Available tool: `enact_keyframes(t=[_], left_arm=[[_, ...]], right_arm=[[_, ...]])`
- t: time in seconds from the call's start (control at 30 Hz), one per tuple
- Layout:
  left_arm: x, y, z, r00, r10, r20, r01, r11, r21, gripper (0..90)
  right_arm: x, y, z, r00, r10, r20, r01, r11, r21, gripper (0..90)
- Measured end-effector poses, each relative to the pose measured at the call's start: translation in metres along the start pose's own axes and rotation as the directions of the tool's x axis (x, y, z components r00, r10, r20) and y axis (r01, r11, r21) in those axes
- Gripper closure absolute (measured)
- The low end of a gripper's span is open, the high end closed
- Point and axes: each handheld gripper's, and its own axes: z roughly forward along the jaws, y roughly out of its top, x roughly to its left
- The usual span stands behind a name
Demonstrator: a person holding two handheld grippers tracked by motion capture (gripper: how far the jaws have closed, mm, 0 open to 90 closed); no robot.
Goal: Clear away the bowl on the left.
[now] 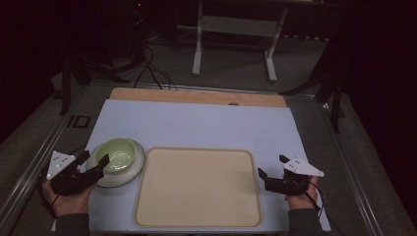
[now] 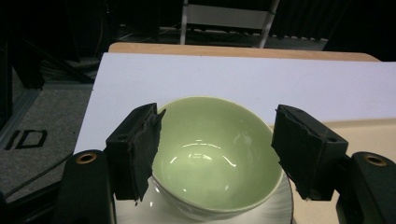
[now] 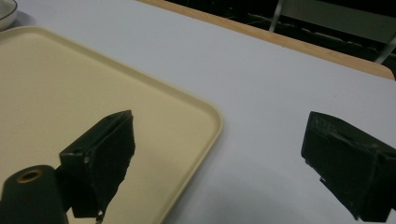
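I am looking down on a pale blue mat point(image 1: 196, 123) over a wooden table point(image 1: 196, 96), set in a dark room with grey carpet, cables and a white-legged stand point(image 1: 236, 44) beyond the far edge. A bare beige tray point(image 1: 196, 189) takes the near middle, leaving the mat's far half free. My left gripper point(image 1: 96, 161), jaws spread, straddles the green bowl point(image 1: 116, 154) on its white plate point(image 1: 134, 172) just left of the tray; my right gripper point(image 1: 273, 166), jaws also wide apart and holding nothing, hovers at the tray's right edge.
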Motion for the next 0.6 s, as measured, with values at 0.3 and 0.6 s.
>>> enact_keyframes(t=[0.3, 0.6], left_arm=[[0.0016, 0.0001, 0.0005, 0.9999, -0.012, 0.000, 0.012, 0.9999, -0.001, 34.7], [0.0008, 0.0019, 0.0059, 0.9996, -0.028, 0.007, 0.028, 0.9996, 0.002, 35.6]], right_arm=[[0.0007, 0.0006, -0.0003, 0.9998, -0.020, -0.008, 0.020, 1.000, -0.005, 9.5], [0.0002, 0.0006, -0.0025, 0.9996, -0.024, -0.013, 0.024, 0.999, -0.025, 9.5]])
